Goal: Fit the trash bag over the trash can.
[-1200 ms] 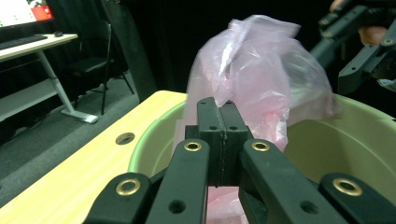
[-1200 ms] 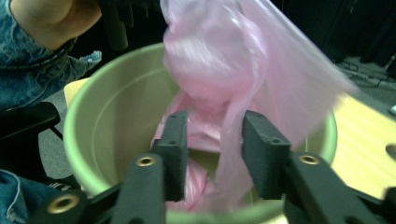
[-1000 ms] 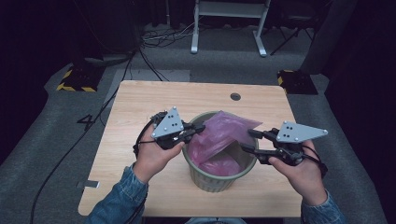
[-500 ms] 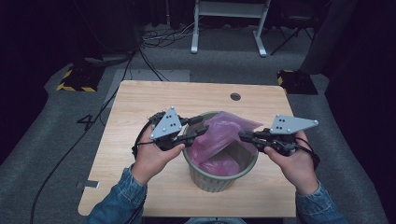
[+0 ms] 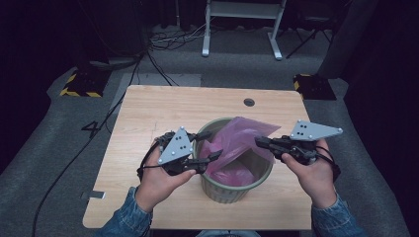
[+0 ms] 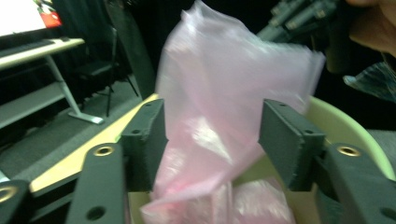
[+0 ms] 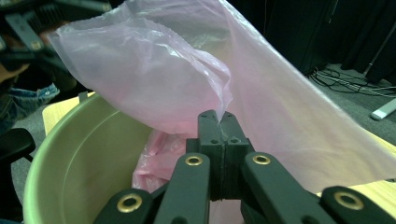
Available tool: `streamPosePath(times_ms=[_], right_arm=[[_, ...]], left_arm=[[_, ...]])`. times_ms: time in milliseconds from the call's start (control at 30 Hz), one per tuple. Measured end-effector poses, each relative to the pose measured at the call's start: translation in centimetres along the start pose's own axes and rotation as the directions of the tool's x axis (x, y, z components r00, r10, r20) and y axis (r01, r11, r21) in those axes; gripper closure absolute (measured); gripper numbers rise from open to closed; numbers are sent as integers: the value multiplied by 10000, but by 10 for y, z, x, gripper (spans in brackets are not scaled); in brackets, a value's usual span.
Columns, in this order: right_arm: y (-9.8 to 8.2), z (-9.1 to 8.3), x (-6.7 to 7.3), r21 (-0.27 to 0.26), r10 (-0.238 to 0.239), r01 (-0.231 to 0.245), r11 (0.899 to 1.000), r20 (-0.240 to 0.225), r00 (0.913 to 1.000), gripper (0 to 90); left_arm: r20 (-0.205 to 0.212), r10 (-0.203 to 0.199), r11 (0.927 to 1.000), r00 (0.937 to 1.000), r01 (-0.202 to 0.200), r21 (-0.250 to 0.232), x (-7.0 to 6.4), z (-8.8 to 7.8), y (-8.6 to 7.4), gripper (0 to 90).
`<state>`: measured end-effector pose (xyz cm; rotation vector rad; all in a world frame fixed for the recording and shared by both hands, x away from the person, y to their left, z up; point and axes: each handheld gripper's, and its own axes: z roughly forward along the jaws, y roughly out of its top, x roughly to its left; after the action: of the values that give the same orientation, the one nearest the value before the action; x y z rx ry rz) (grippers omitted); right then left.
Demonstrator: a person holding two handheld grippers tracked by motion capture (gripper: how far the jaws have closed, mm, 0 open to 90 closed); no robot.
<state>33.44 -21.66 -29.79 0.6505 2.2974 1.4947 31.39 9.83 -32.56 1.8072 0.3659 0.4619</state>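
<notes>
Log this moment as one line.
work: lining bin with pink bag | left gripper: jaws just opened, bag between, not pinched | right gripper: shut on bag edge

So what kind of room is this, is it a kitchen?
Probably a lab or studio, not a kitchen: dark curtains, loose cables on grey carpet, and one small wooden table holding a bin.

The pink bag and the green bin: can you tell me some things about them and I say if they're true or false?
1. The pink bag hangs partly inside the green bin. True.
2. The right gripper has its jaws shut on the bag's edge. True.
3. The left gripper pinches the bag tight. False: its jaws stand open, the bag loose between them.
4. The bin lies tipped over. False: it stands upright on the wooden table.
</notes>
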Motion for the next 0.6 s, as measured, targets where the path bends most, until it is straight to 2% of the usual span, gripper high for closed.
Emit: streamPosePath(times_ms=[133,267,400,533,600], right_arm=[[1,0,2,-40,15,-15,10000,40,10000,900],[1,-2,-1,-117,124,-121,9999,234,9996,900],[0,-3,-3,-220,299,-292,9993,347,9990,900],[0,-3,-1,-260,340,-331,9991,352,9988,900],[1,-3,-1,-292,340,-330,9990,340,9988,900]], left_arm=[[361,-11,10000,9993,13,-36,-7,5,-1,434],[447,227,9997,9987,-223,-105,-17,3,-1,398],[174,754,9971,9970,-755,60,-25,5,0,368],[200,1010,9944,9947,-1015,288,-30,15,-2,354],[15,1043,9942,9945,-1043,264,-31,17,-2,360]])
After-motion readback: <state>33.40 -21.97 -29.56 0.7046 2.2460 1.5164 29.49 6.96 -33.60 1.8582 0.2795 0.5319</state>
